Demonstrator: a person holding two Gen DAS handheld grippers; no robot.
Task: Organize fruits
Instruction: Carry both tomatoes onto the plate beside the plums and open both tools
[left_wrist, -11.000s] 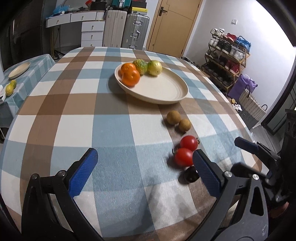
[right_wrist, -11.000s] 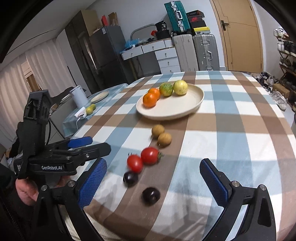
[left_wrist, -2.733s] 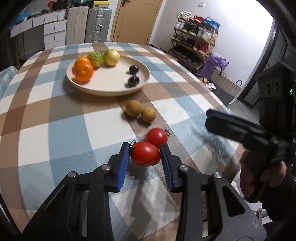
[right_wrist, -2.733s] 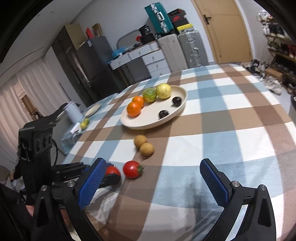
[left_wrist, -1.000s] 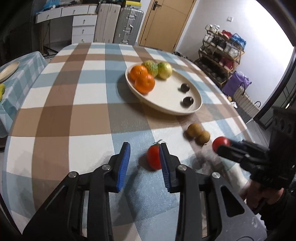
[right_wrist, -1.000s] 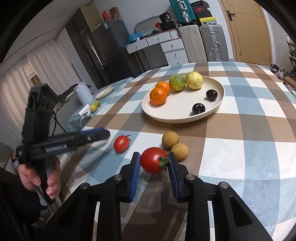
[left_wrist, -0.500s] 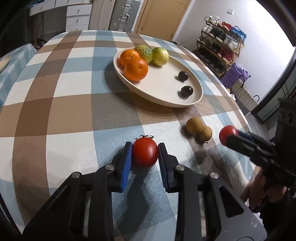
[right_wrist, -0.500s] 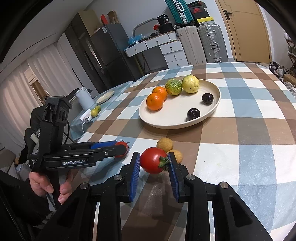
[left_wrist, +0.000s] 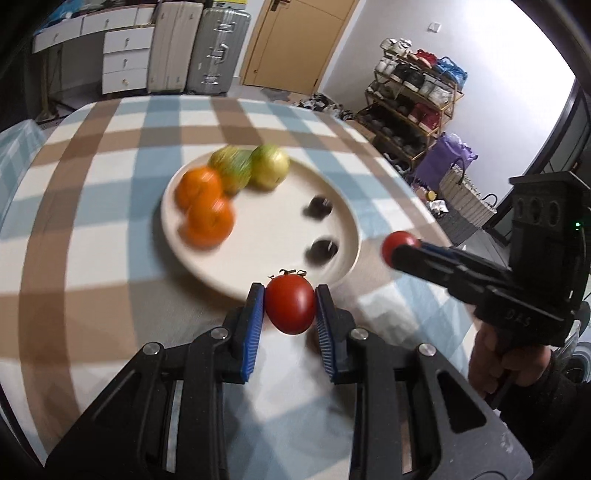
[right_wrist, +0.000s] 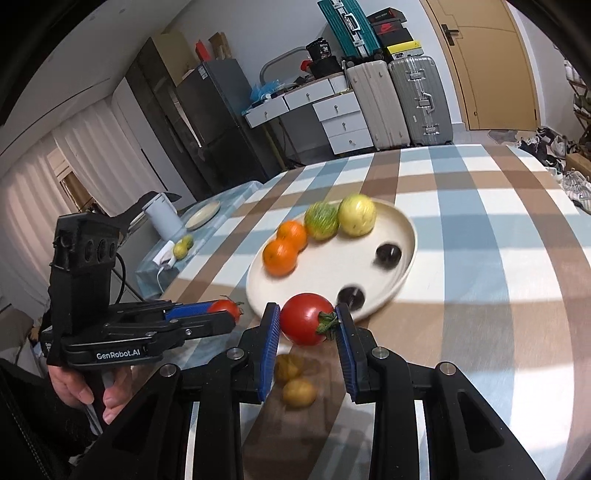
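Observation:
My left gripper (left_wrist: 290, 308) is shut on a red tomato (left_wrist: 290, 304), held above the cloth just short of the near rim of the cream plate (left_wrist: 266, 225). My right gripper (right_wrist: 306, 325) is shut on a second red tomato (right_wrist: 304, 318) with a green stalk, also lifted near the plate (right_wrist: 332, 266). The plate holds two oranges (right_wrist: 284, 251), a green fruit (right_wrist: 321, 220), a yellow fruit (right_wrist: 356, 215) and two dark plums (right_wrist: 388, 254). Each gripper shows in the other's view, tomato at its tip (left_wrist: 397, 245) (right_wrist: 223, 308).
Two small brown fruits (right_wrist: 295, 384) lie on the checked tablecloth (right_wrist: 480, 258) under my right gripper. A side table on the left carries a kettle (right_wrist: 162, 218) and a small plate. Suitcases, drawers and a shoe rack (left_wrist: 413, 103) stand beyond the table.
Both grippers have lifted their tomatoes off the cloth and carried them toward the plate. The left jaws have pressed tight on their tomato.

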